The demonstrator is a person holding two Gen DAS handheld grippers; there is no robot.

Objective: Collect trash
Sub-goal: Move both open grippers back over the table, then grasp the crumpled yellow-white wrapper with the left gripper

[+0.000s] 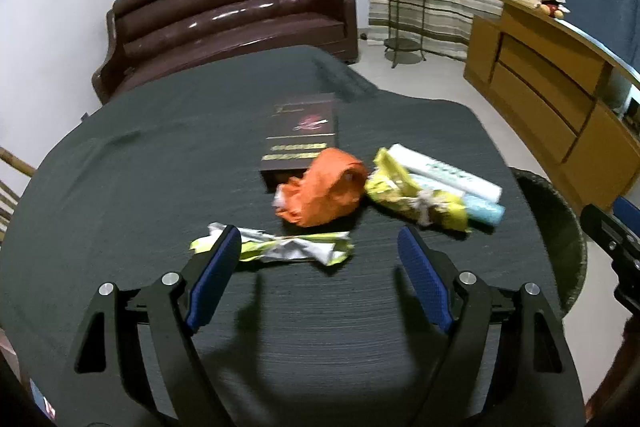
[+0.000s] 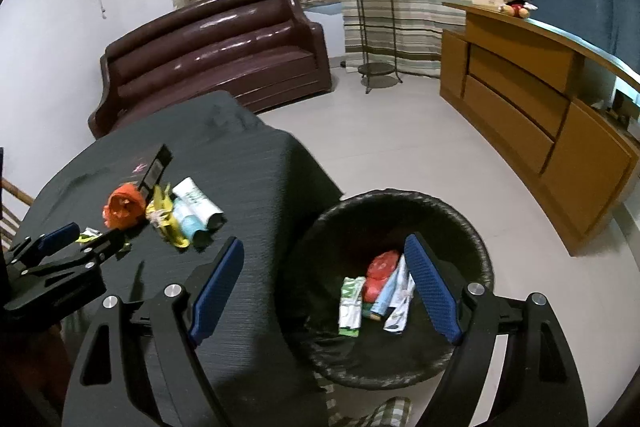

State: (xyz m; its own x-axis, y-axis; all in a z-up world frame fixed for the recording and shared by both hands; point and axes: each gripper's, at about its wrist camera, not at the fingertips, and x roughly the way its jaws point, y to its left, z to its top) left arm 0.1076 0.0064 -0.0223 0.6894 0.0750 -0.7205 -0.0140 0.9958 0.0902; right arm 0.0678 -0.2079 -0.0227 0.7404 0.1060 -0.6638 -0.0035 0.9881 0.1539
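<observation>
The left hand-held gripper [image 1: 320, 255] hangs spread wide over the dark-clothed bench [image 1: 140, 187], its left finger touching a crumpled green-and-white wrapper [image 1: 288, 247]. Just beyond lie an orange bag [image 1: 328, 191], a yellow packet [image 1: 412, 195] and a dark box [image 1: 304, 131]. The right hand-held gripper [image 2: 324, 267], jaws apart and empty, hovers above the black bin [image 2: 460, 223], which holds wrappers [image 2: 376, 291].
</observation>
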